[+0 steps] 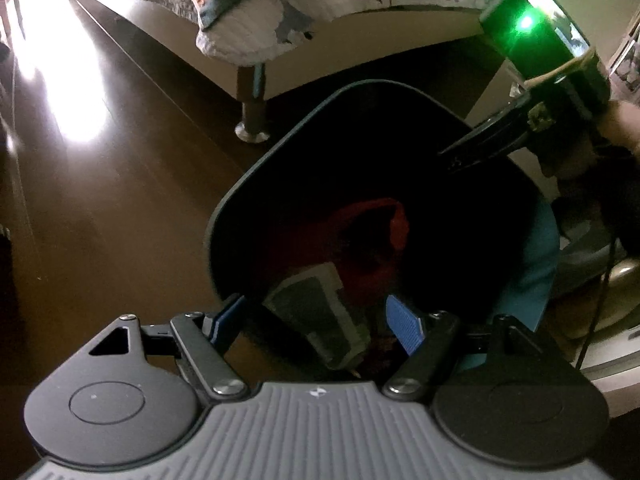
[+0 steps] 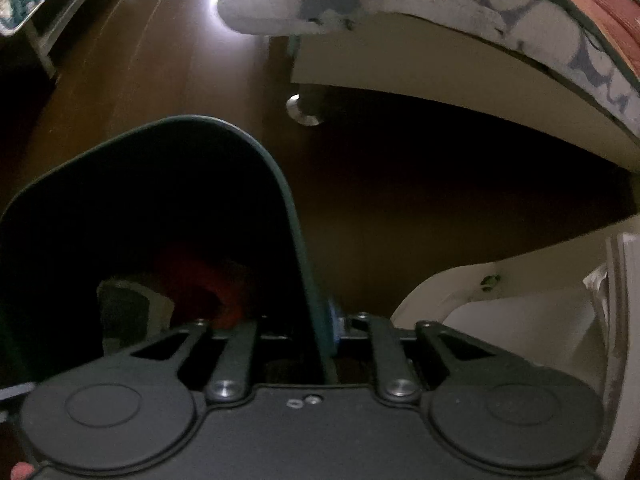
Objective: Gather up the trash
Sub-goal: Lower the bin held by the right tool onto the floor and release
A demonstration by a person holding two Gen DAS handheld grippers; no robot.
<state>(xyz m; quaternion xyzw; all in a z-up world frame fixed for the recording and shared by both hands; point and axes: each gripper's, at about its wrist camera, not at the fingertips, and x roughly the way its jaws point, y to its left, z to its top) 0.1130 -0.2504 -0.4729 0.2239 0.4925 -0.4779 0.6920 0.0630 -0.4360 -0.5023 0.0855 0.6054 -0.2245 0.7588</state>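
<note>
A dark trash bin stands on the wooden floor beside the bed; its rim also shows in the right wrist view. Inside lie a red wrapper and a grey-white packet; both show dimly in the right wrist view, the wrapper and the packet. My left gripper is open right above the bin's near edge, its blue pads either side of the packet. My right gripper straddles the bin's wall at the rim and appears shut on it; it shows in the left wrist view.
A bed with a patterned quilt stands behind the bin on a metal-footed leg. Sun glare covers the floor at left. A white cabinet or appliance is at right. A low bench stands at far left.
</note>
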